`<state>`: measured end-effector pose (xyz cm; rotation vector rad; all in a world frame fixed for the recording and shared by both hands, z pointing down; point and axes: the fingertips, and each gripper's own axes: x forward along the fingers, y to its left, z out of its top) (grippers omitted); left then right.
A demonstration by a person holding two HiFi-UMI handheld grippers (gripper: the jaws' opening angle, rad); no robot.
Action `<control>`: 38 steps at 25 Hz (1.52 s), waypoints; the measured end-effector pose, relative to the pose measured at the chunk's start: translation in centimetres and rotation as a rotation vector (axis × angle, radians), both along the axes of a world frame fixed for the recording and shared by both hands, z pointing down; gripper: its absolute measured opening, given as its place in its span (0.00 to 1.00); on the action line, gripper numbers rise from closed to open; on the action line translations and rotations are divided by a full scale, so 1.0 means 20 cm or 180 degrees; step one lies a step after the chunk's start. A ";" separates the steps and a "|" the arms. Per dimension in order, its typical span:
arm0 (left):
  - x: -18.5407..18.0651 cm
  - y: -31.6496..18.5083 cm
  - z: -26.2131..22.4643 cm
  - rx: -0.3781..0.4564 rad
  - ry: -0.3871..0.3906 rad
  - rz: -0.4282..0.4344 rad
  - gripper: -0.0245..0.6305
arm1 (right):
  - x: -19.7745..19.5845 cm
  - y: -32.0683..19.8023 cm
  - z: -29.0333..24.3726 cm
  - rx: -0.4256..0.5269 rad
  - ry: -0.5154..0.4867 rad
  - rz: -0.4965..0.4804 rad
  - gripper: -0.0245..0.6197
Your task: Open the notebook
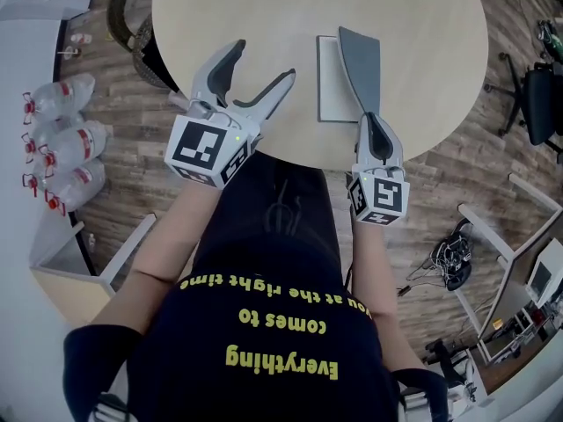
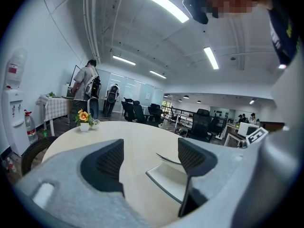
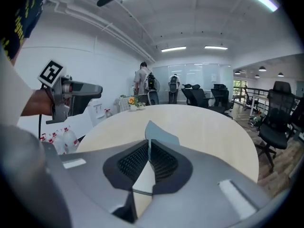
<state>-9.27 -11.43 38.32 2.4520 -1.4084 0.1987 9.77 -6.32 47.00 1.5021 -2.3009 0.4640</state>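
**Open-plan office around a round bench**

A round, pale-wood bench (image 1: 422,25) stands on a floor (image 1: 114,112) of grey-brown planks. In the head view, plastic water bottles (image 1: 70,139) are clustered on the floor at the left, and a black office chair (image 1: 538,104) stands at the right. A small pot of flowers (image 2: 84,119) sits at the bench's far edge. Beyond it are a water cooler (image 2: 12,108), a table with a checked cloth (image 2: 53,106), a standing person (image 2: 85,91) and rows of dark chairs (image 2: 137,110). Long strip lights (image 2: 159,3) run across the white ceiling.
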 end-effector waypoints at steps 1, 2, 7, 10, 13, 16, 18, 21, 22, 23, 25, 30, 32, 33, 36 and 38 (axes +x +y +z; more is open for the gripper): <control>0.01 0.00 0.00 0.0003 -0.0003 0.0018 0.60 | 0.04 -0.01 -0.03 0.0024 -0.0030 0.0077 0.09; 0.01 -0.01 -0.01 0.0004 -0.0004 0.0036 0.60 | 0.08 -0.02 -0.05 0.0047 -0.0057 0.0154 0.09; 0.07 -0.02 -0.02 0.0014 -0.0009 0.0116 0.60 | 0.31 -0.06 -0.10 0.0110 -0.0164 0.0550 0.09; 0.09 -0.03 -0.03 0.0019 -0.0028 0.0143 0.60 | 0.46 -0.07 -0.09 0.0084 -0.0280 0.0824 0.09; 0.11 -0.03 -0.04 0.0063 -0.0005 0.0160 0.59 | 0.60 -0.08 -0.06 0.0024 -0.0397 0.1070 0.09; 0.13 -0.03 -0.05 0.0116 0.0062 0.0197 0.50 | 0.69 -0.08 -0.01 -0.0041 -0.0448 0.1182 0.09; 0.15 -0.04 -0.03 0.0106 0.0034 0.0239 0.47 | 0.73 -0.10 0.01 -0.0067 -0.0447 0.1230 0.09; 0.18 -0.04 -0.01 0.0086 0.0005 0.0316 0.38 | 0.78 -0.11 0.04 -0.0103 -0.0446 0.1303 0.09; 0.19 -0.03 -0.01 0.0079 0.0008 0.0343 0.34 | 0.80 -0.11 0.05 -0.0115 -0.0438 0.1322 0.09; 0.21 -0.03 0.00 0.0071 0.0007 0.0364 0.32 | 0.81 -0.11 0.06 -0.0127 -0.0426 0.1339 0.09; 0.23 -0.02 0.01 0.0058 -0.0014 0.0375 0.27 | 0.85 -0.11 0.09 -0.0159 -0.0413 0.1375 0.09; 0.26 -0.01 0.03 0.0043 -0.0037 0.0388 0.20 | 0.92 -0.10 0.16 -0.0256 -0.0385 0.1451 0.09; 0.28 -0.01 0.03 0.0038 -0.0040 0.0413 0.17 | 0.95 -0.10 0.19 -0.0307 -0.0389 0.1492 0.09; 0.29 -0.01 0.03 0.0038 -0.0040 0.0424 0.16 | 0.96 -0.10 0.21 -0.0332 -0.0390 0.1511 0.09; 0.30 -0.02 0.04 0.0042 -0.0043 0.0429 0.13 | 1.00 -0.12 0.27 -0.0412 -0.0383 0.1573 0.09; 0.30 -0.02 0.04 0.0041 -0.0051 0.0418 0.12 | 1.03 -0.12 0.32 -0.0468 -0.0363 0.1615 0.09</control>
